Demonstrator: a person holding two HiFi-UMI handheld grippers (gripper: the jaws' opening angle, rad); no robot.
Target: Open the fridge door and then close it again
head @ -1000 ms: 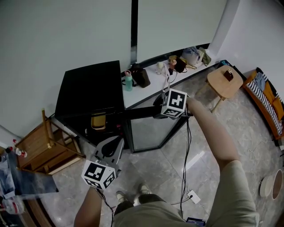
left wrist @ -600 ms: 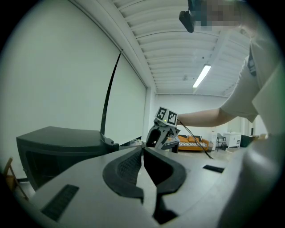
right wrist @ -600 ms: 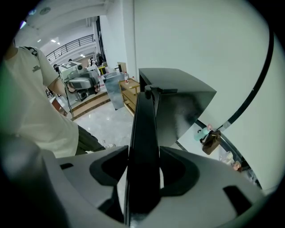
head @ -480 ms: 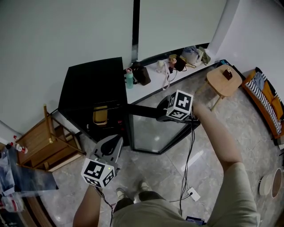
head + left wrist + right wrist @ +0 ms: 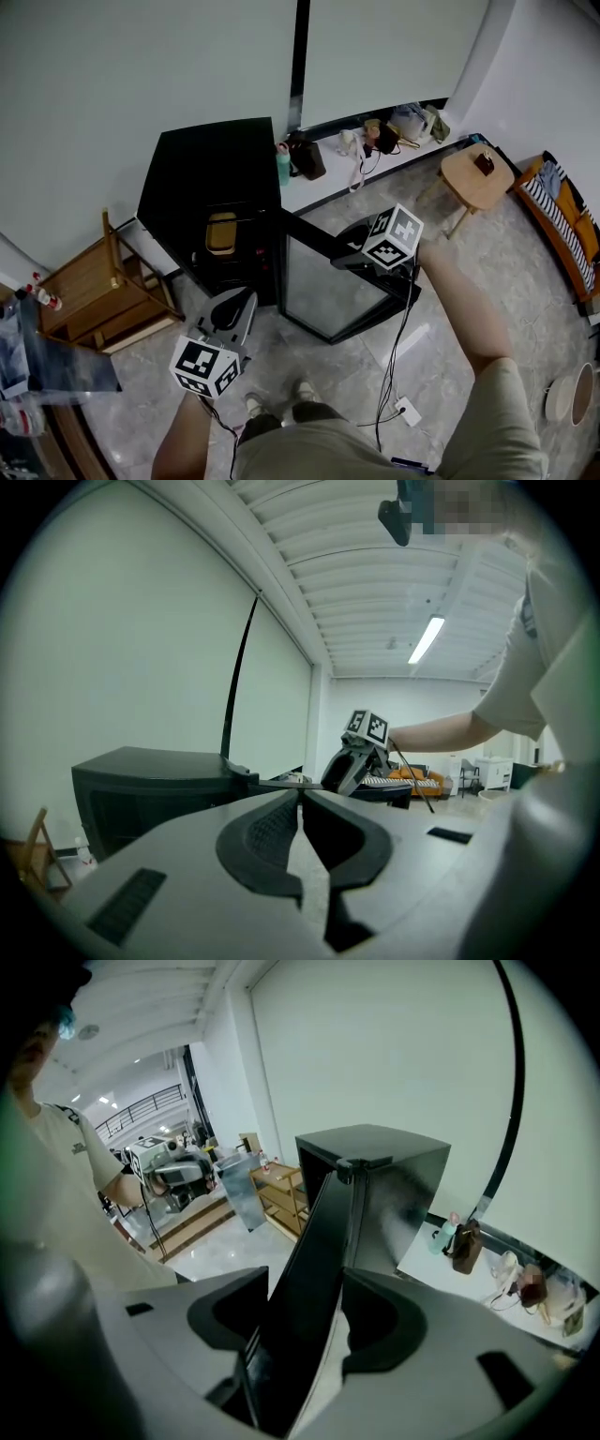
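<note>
The black fridge (image 5: 211, 173) stands against the wall, and its glass door (image 5: 328, 291) is swung well out over the floor. My right gripper (image 5: 353, 259) is shut on the door's top edge near its free corner. In the right gripper view the dark door edge (image 5: 314, 1269) fills the gap between the jaws, which have just closed a little on it. My left gripper (image 5: 238, 306) hangs shut and empty in front of the fridge's open side. Its jaws meet in the left gripper view (image 5: 300, 808), which also shows the right gripper (image 5: 349, 771) on the door.
A wooden rack (image 5: 98, 291) stands left of the fridge. A low white ledge (image 5: 323, 186) to its right carries a green bottle (image 5: 284, 167), a brown bag and small items. A round wooden stool (image 5: 475, 173) and an orange seat (image 5: 562, 216) are farther right. A cable (image 5: 394, 375) trails on the floor.
The door has swung farther open, toward me and to the right, with the right gripper holding its top edge. The left gripper stays shut near the fridge front.
</note>
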